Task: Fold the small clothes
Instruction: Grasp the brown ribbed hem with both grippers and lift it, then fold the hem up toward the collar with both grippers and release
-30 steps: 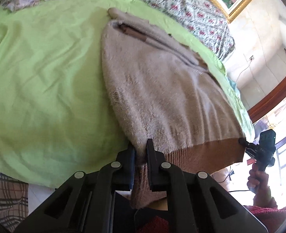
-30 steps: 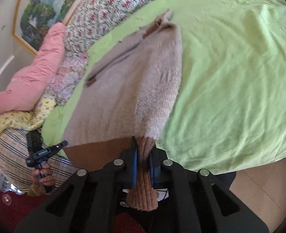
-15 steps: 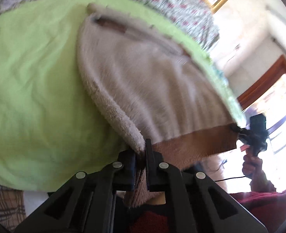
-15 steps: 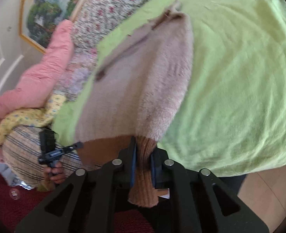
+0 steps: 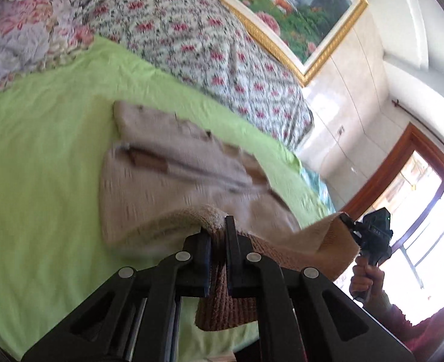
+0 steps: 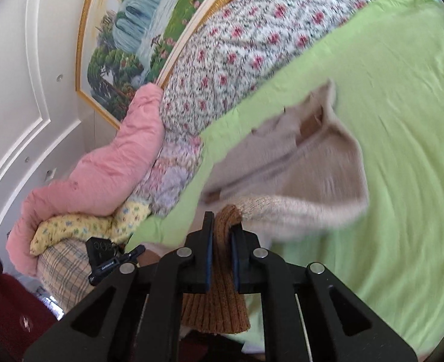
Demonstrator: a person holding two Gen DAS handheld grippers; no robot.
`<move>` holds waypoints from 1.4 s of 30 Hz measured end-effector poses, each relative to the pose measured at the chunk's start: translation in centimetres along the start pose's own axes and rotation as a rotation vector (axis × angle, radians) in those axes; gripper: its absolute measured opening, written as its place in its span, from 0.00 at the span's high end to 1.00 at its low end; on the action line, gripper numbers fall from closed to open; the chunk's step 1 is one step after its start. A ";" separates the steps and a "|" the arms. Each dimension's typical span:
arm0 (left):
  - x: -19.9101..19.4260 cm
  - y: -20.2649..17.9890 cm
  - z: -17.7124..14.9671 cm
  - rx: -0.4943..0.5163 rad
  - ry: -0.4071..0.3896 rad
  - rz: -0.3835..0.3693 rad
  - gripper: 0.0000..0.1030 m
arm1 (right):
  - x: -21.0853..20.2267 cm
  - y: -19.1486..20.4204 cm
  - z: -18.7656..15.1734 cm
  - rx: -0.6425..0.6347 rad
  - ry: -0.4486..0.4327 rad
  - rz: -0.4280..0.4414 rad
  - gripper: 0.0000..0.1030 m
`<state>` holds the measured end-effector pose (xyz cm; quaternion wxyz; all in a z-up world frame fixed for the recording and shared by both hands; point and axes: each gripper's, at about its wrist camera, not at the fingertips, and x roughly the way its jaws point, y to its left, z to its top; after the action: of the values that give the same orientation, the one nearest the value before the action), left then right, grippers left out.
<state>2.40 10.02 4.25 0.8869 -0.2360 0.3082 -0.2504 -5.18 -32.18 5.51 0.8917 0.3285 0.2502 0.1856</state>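
While lifted, beige sweater point(image 5: 167, 187), brown ribbed hem point(image 6: 222, 301)

A green sheet point(image 5: 47, 163) is covering the bed. A floral quilt point(image 5: 191, 42) is lying at twelve o'clock, under a gold-framed painting point(image 5: 294, 3). In the right wrist view, a pink duvet point(image 6: 101, 163) is resting at nine o'clock, sitting over a yellow patterned blanket point(image 6: 80, 226) and plaid bedding point(image 6: 62, 268).
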 end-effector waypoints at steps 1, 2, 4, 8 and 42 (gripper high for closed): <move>0.7 0.3 1.1 0.005 -0.011 0.012 0.95 | 0.8 -0.1 1.0 -0.006 -0.009 -0.009 0.90; 1.3 0.7 1.9 0.005 -0.019 0.018 0.95 | 1.9 -0.2 2.2 -0.012 -0.013 -0.026 0.90; 2.8 1.3 4.2 0.001 -0.033 0.023 0.95 | 3.5 -0.8 4.3 -0.011 -0.018 -0.048 0.90; 6.1 2.4 9.1 -0.003 -0.071 0.035 0.95 | 6.8 -1.5 8.7 -0.019 -0.033 -0.085 0.90; 21.0 8.8 13.6 0.000 0.145 0.145 0.83 | 19.3 -10.7 16.9 0.061 0.058 -0.388 0.67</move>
<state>28.38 7.92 -0.28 0.8780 -0.1943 0.3881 -0.2019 21.71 -38.63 3.10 0.8927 0.2957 0.3398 0.0121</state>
